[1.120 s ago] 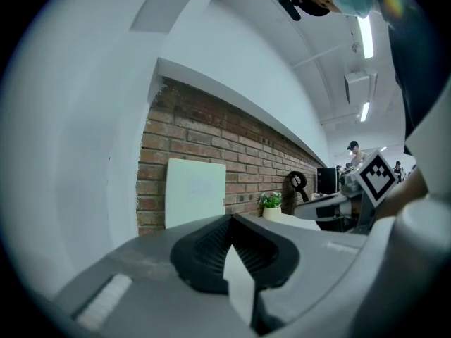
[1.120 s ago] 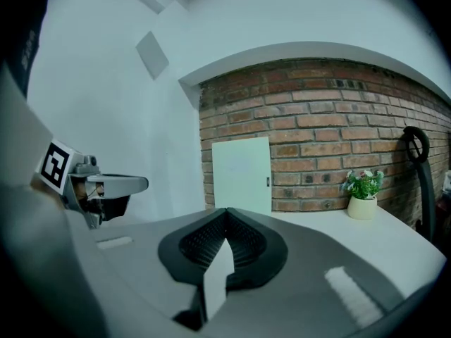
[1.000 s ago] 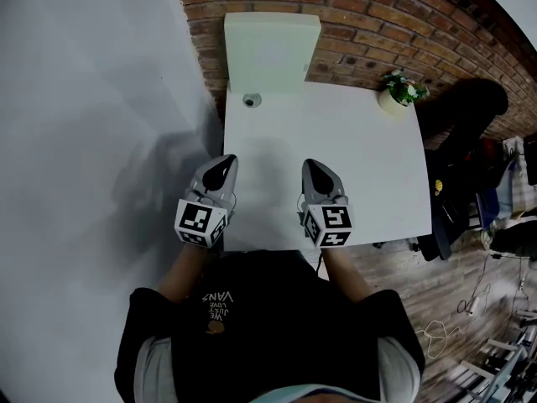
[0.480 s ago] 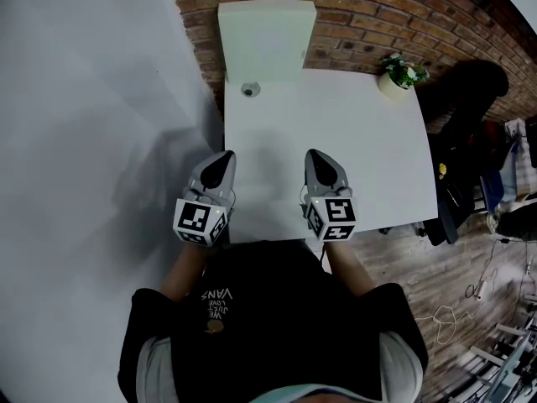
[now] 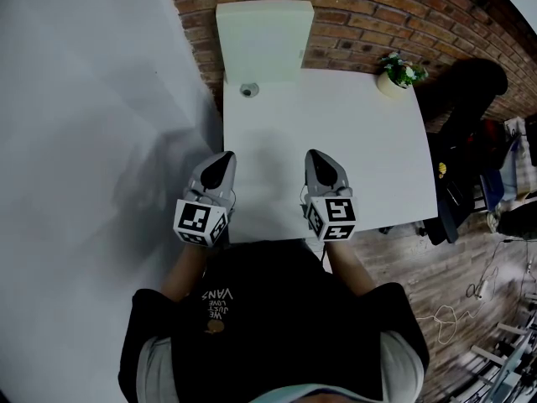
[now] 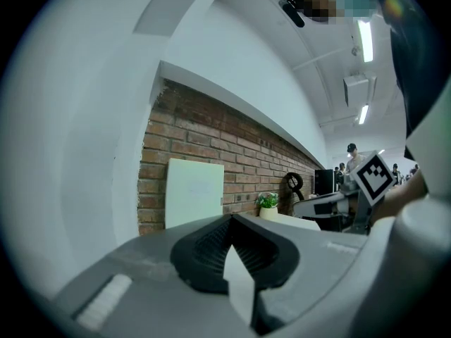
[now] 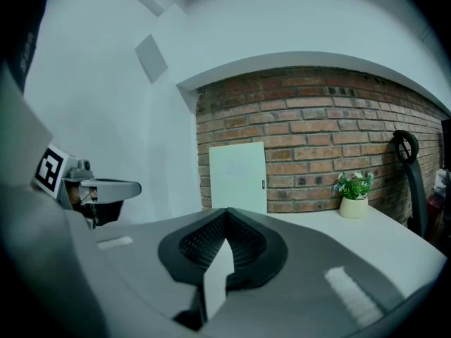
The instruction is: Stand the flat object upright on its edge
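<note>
Board — upright, long axis vertical

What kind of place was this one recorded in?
Probably an open-plan office or lab workspace: a white table against a brick wall with a small potted plant, and, in the left gripper view, a monitor and ceiling strip lights beyond.

The head view looks steeply down from above the person onto the whole desk, with the brick wall at the top. Both gripper views sit low over the desk's near edge and face nearly level toward that wall. All three views share the pale panel at the far left corner and the potted plant at the far right corner.
</note>
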### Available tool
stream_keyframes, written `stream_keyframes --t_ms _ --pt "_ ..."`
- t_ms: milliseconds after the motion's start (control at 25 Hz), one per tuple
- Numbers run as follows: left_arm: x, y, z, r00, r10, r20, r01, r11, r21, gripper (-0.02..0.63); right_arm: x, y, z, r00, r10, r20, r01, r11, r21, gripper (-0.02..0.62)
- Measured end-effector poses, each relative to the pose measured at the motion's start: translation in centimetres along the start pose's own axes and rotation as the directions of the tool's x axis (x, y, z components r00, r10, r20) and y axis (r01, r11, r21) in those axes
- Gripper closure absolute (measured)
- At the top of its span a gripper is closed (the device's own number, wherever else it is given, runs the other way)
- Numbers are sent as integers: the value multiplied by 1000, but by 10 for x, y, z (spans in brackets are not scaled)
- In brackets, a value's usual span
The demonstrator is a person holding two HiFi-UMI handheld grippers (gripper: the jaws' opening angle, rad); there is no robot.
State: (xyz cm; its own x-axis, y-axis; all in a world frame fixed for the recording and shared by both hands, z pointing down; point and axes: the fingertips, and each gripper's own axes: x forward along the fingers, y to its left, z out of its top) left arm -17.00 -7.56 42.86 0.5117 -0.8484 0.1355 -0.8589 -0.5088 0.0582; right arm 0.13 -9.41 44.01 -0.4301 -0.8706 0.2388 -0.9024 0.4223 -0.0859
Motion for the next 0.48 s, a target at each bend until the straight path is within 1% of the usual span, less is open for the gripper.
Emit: stream_keyframes --t_ms 240,480 --pt "2 -3 1 1000 0 -4 0 1000 -3 606 -1 1 -2 1000 15 -26 -15 1000 1 595" --pt "5 -4 -1 1000 -3 -6 3 1000 2 605 3 -3 -2 1000 13 -7 -13 1000 -4 595"
